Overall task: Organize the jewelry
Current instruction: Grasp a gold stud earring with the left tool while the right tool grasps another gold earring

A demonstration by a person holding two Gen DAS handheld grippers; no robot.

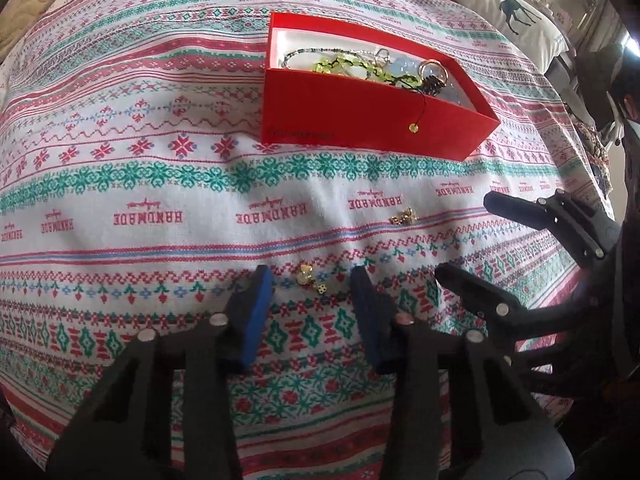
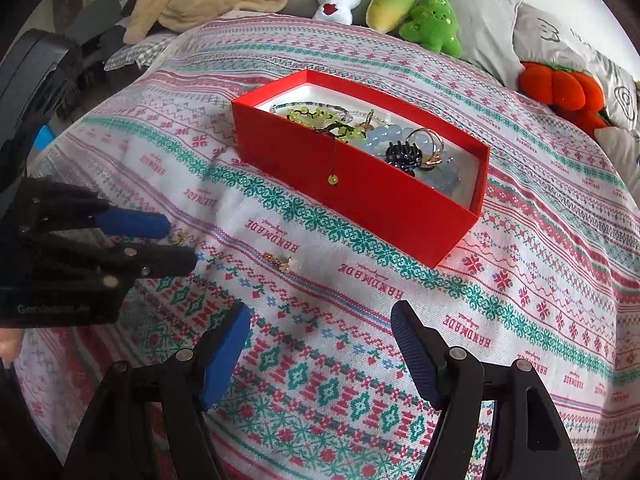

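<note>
1. Left claw [image 1: 312, 280], lower centre of its view: released, pads either side of a small gold earring [image 1: 305, 274], not touching it.
2. Right claw [image 2: 320, 320]: released, empty.
3. Second gold piece [image 2: 278, 261] loose on the cloth [image 2: 520, 280], centre-left.
4. Red box [image 2: 380, 200], upper centre, holds the gathered jewelry.
5. Step: pickup; next, clench, lift, carry to box.
6. Cloth reads "HANDMADE".

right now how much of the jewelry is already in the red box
Done: bead bracelets and rings lie in the red box. In hand: the left gripper straddles a small gold earring, pads not yet touching it. Left: that piece and another gold earring on the tablecloth; the right gripper is open, empty.
</note>
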